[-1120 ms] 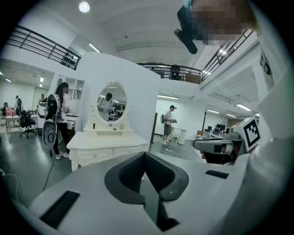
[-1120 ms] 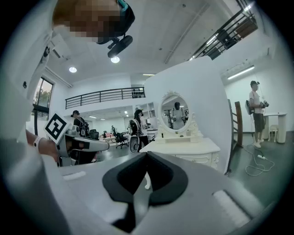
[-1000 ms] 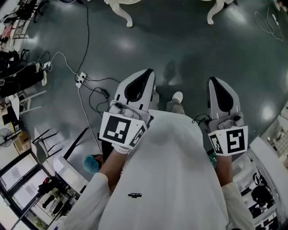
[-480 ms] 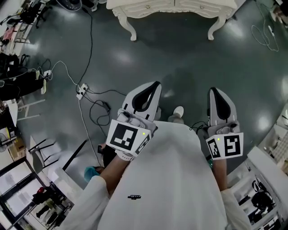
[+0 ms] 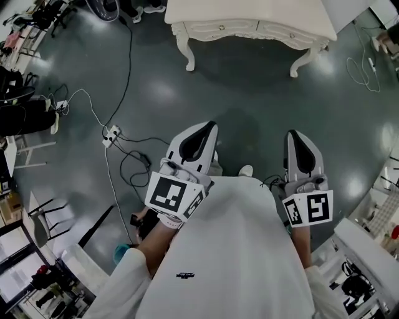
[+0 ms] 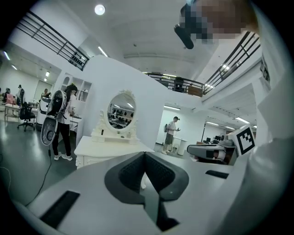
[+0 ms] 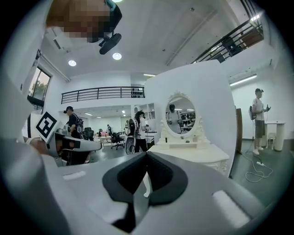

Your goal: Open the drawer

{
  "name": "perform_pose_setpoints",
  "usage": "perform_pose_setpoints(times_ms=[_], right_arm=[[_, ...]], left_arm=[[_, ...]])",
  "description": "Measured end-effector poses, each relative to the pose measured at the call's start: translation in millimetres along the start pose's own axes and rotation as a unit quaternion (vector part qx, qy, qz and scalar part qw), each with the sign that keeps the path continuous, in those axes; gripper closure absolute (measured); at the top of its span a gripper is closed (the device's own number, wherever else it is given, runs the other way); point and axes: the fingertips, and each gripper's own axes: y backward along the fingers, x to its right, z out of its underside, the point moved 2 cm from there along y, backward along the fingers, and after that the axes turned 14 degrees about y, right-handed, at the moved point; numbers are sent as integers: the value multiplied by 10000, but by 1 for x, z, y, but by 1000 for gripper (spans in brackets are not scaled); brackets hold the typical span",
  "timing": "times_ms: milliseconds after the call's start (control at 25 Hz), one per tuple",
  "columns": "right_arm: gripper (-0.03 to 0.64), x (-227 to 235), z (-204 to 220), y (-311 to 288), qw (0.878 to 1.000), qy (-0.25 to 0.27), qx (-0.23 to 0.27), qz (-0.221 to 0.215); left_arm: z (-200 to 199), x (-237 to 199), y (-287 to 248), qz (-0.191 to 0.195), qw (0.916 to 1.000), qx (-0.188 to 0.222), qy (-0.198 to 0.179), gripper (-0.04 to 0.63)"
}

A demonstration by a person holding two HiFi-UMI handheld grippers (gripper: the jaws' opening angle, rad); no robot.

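Note:
A white dressing table (image 5: 249,15) stands at the top of the head view, with two drawer fronts and small knobs (image 5: 221,27) facing me. My left gripper (image 5: 209,127) and right gripper (image 5: 292,134) are held side by side in front of my body, well short of the table, pointing at it. Both are shut with nothing between their jaws. The left gripper view shows the left gripper (image 6: 144,154), the table (image 6: 103,149) and its oval mirror (image 6: 121,110) ahead. From the right gripper (image 7: 147,154) I see the table (image 7: 195,153) and the mirror (image 7: 180,114).
A power strip with cables (image 5: 111,133) lies on the dark floor at the left. A loose cable (image 5: 365,59) lies at the right. Shelving (image 5: 374,249) stands close at my right, chairs and clutter at the far left. A person with a fan (image 6: 62,124) stands left of the table.
Both grippers have moved forward across the floor towards the dressing table, which now shows much more fully at the top of the head view. Their jaws stayed shut.

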Motion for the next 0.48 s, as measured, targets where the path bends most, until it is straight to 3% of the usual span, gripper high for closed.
perform_pose_setpoints(times_ms=[480], right_arm=[[606,-62,-6,-52,9998,83,-88,-143]], left_arm=[[-20,-70,32,-50,9998,116,125,586]])
